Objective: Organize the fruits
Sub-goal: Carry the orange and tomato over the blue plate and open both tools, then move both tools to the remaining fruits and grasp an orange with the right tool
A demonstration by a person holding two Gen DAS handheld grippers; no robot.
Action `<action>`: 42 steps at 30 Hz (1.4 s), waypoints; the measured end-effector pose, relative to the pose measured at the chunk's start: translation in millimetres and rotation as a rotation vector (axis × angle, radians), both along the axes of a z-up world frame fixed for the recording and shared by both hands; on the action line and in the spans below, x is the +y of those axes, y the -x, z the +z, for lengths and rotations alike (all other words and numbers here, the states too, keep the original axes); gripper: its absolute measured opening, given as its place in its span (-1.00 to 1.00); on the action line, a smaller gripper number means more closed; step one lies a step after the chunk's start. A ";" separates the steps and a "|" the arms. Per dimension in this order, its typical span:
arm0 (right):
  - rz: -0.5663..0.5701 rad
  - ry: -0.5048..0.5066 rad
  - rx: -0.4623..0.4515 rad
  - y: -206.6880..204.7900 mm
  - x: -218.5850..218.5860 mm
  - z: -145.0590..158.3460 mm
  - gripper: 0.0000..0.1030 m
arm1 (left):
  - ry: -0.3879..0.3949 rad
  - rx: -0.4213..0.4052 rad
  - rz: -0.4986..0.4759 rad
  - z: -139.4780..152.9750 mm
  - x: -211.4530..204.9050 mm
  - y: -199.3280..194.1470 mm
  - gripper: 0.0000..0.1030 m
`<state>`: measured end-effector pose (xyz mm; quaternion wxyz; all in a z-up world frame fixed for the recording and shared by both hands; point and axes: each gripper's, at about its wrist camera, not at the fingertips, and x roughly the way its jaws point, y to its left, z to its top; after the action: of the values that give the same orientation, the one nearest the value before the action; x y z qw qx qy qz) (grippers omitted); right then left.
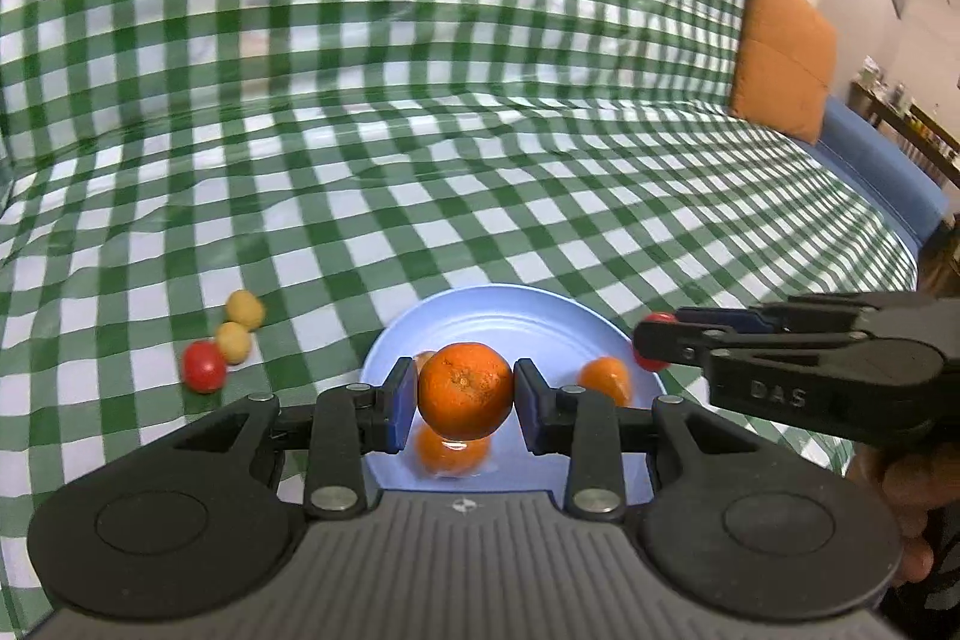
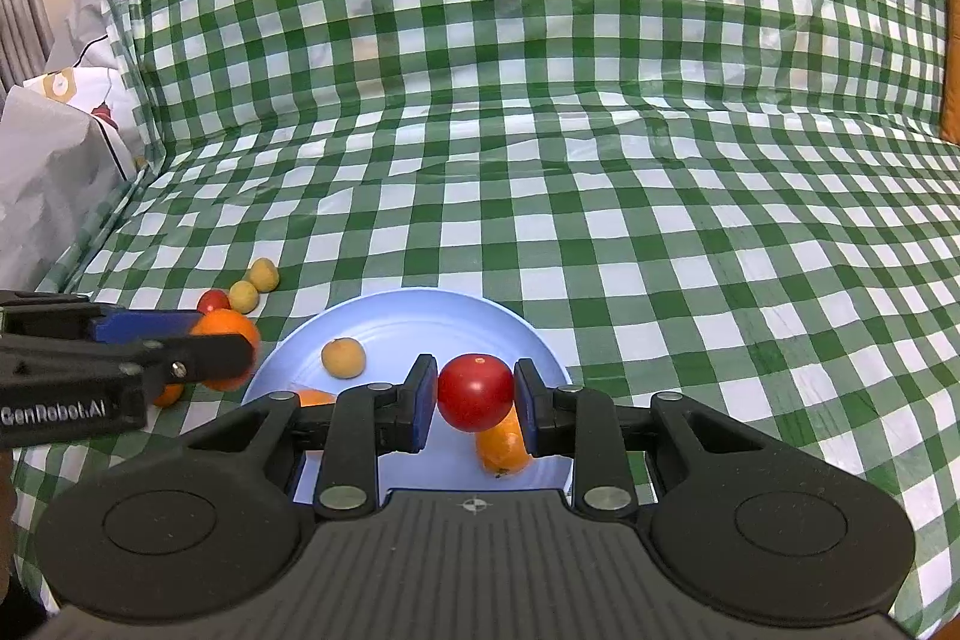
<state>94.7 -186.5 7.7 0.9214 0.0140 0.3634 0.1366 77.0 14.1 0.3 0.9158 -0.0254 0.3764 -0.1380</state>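
Left gripper point(image 1: 463, 400) is clamped on an orange mandarin point(image 1: 464, 391), blue pads pressed against both sides, fruit lifted clear above the blue plate point(image 1: 510, 310). From the right wrist view the same gripper comes in from the left edge point(image 2: 222, 340), the mandarin between its fingers hanging over the plate's left rim and the cloth.

Right gripper point(image 2: 475, 394) is clamped on a red tomato point(image 2: 476, 391), pads tight on both sides, held above the plate point(image 2: 420, 316). From the left wrist view it enters from the right point(image 1: 654, 340), a bit of red fruit showing at its tip over the plate's right edge. Part of a hand point(image 1: 912, 508) grips its handle at lower right.

Plate contents, right wrist view: a small yellowish-tan fruit point(image 2: 342, 357) toward the left, an orange fruit point(image 2: 503, 445) right below the held tomato, and another orange piece point(image 2: 315, 396) partly hidden behind the gripper linkage. Left wrist view shows an orange fruit point(image 1: 606, 379) on the plate's right part and one more point(image 1: 451, 451) under the held mandarin; blurry.

Off the plate, on the green-and-white checked cloth point(image 1: 420, 130): a red tomato point(image 1: 204, 366) touching two small yellow fruits point(image 1: 239, 328), close together, left of the plate. A small orange fruit point(image 2: 168, 393) lies on the cloth under the left gripper.

Orange cushion point(image 1: 786, 52) far right. Grey bag point(image 2: 54, 178) at the far left edge.
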 end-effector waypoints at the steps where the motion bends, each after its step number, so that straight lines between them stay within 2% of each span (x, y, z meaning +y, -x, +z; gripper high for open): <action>1: 0.002 0.001 0.000 0.1 0.7 -0.3 -0.44 | -0.001 -0.002 -0.006 -0.2 -1.3 -0.1 -0.26; 18: 0.001 0.006 0.004 0.0 3.8 -3.5 -0.40 | 0.014 0.001 -0.030 -0.4 -3.6 -2.7 -0.22; 21: -0.008 0.002 0.006 -0.4 3.5 -3.3 -0.02 | 0.028 -0.005 -0.024 1.8 -1.7 -1.8 -0.17; 26: -0.033 0.011 -0.003 -0.7 5.2 -2.2 0.25 | 0.054 -0.013 0.013 7.2 10.6 -4.8 -0.17; 31: -0.046 0.011 -0.025 -1.4 11.5 1.5 0.29 | 0.098 -0.030 0.098 19.7 44.3 -8.4 -0.17; 36: -0.053 -0.002 -0.055 -3.0 19.6 7.0 0.29 | 0.162 -0.034 0.265 32.0 104.1 -10.5 -0.20; 40: -0.041 -0.016 -0.088 -3.3 29.7 11.7 0.27 | 0.176 -0.011 0.388 33.4 148.4 -10.1 -0.44; 42: -0.022 -0.020 -0.101 -3.8 36.4 13.9 0.24 | 0.170 0.021 0.435 31.4 167.2 -9.5 -0.47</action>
<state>98.5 -150.1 21.5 0.9398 0.0201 0.3151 0.1308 86.5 181.3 31.7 0.9147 -0.1842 0.3584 0.0315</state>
